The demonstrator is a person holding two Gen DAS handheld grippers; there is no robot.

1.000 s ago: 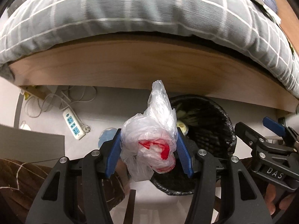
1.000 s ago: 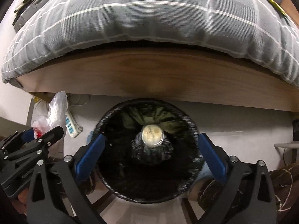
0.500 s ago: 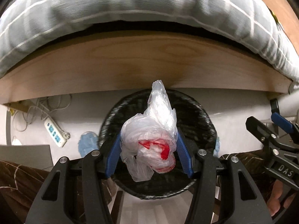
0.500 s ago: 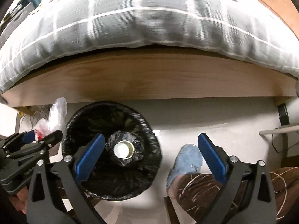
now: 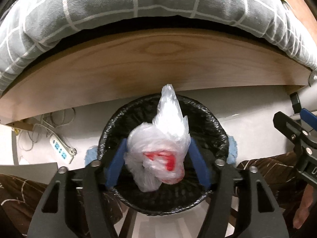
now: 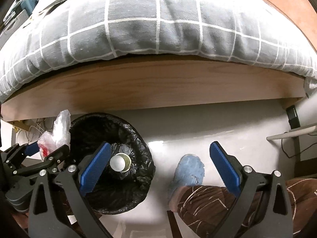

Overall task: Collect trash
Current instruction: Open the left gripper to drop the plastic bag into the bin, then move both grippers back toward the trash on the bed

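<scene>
Okay, our left tongs (image 5: pixel 157 163) are opening around the crumpled clear-and-red plastic bag (image 5: pixel 158 154), centred over the black-lined round bin (image 5: pixel 216 125); we spread fully, hold steady. Right tongs (image 6: pixel 159 168) gape empty.

The bin (image 5: pixel 210 119) stands on the floor (image 6: pixel 198 123) before the bed frame (image 5: pixel 158 59). A cup (image 6: pixel 120 162) lies inside it. The bag (image 5: pixel 158 154) hangs over it. A power strip (image 5: pixel 61 150) lies left.
</scene>
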